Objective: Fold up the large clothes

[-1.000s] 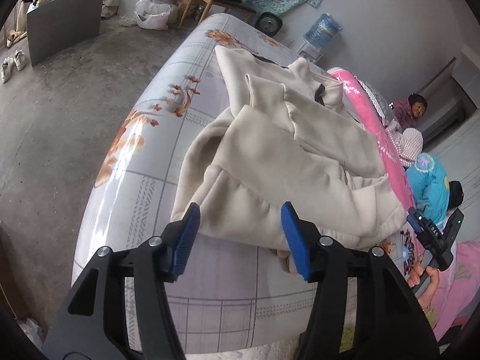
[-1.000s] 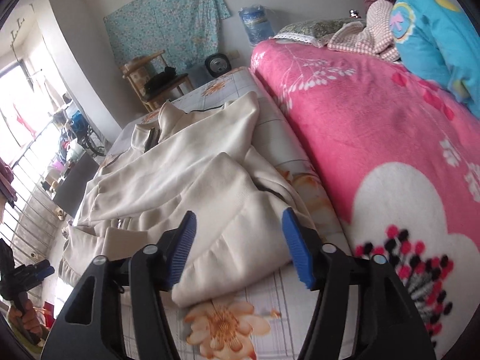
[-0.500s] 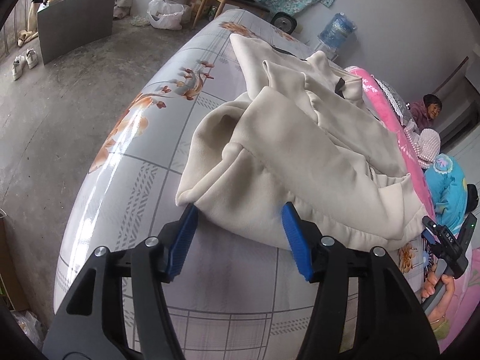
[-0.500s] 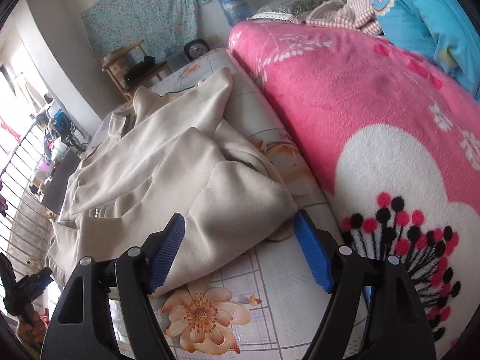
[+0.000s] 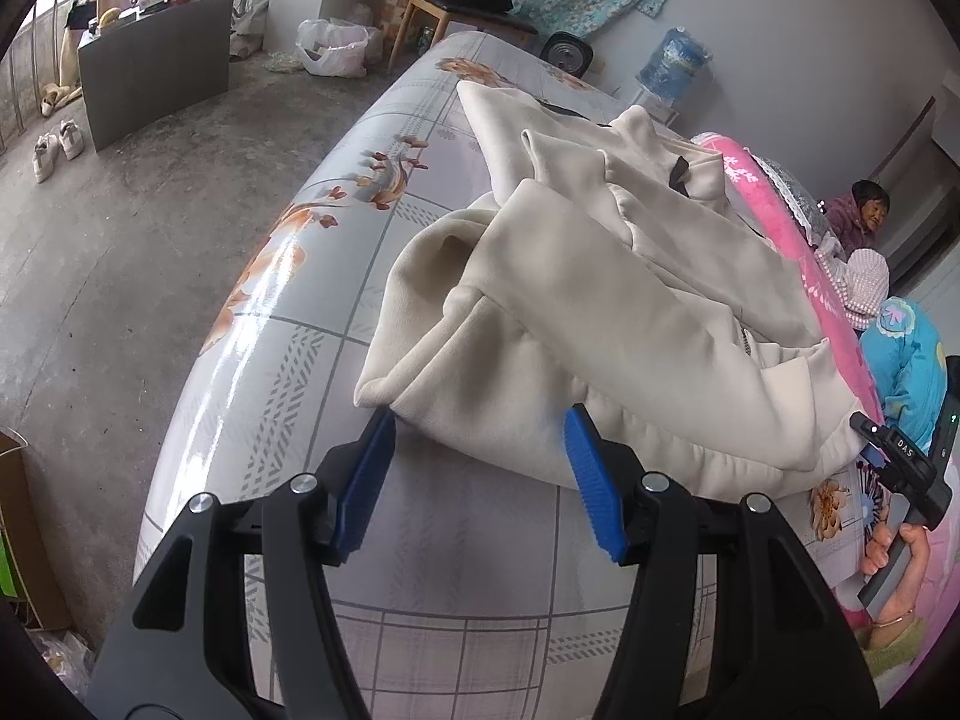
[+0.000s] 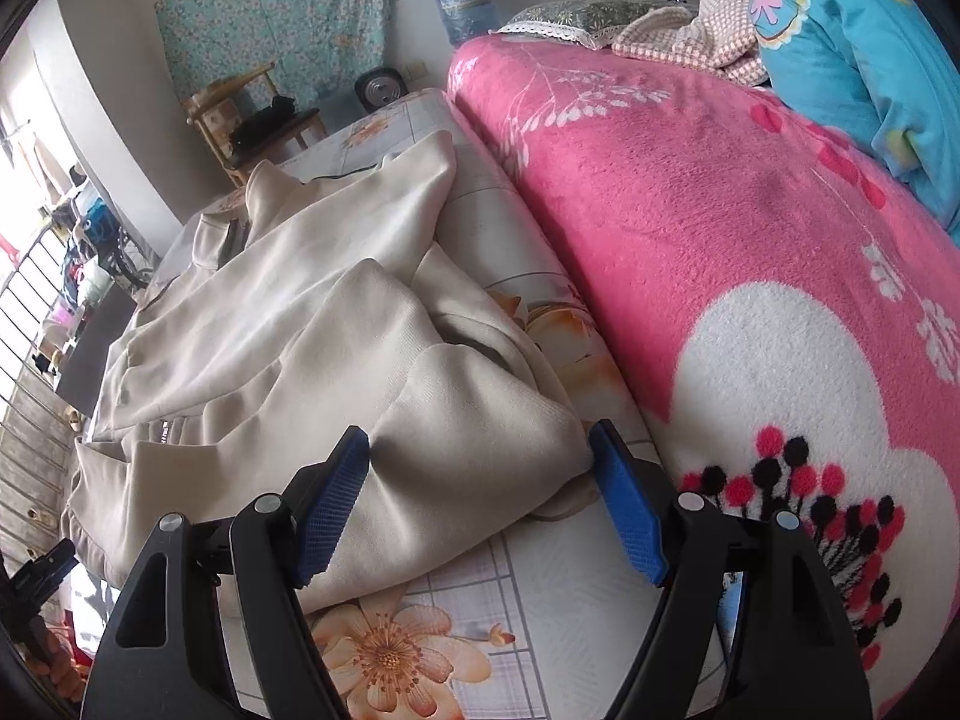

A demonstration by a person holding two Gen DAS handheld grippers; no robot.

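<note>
Two grippers tilt down toward a cream jacket that lies crumpled on a flowered sheet, beside a pink blanket. The left gripper points steeply down at the jacket's near hem; its blue pads stand apart, released, with the hem's edge just ahead of the tips and bare sheet between them, so nothing is clamped. The right gripper slants down the same way at the other near corner of the jacket; its jaws are spread wide and straddle a folded bulge of cloth, the left pad close against the fabric, the right pad clear of it over the sheet beside the blanket's edge. No pinch shows there either. From the left wrist view, the right gripper's black body sits at the far right, gripped by a hand with a bangle at the wrist. The jacket's collar end lies far from both grippers, toward a chair by the wall.
</note>
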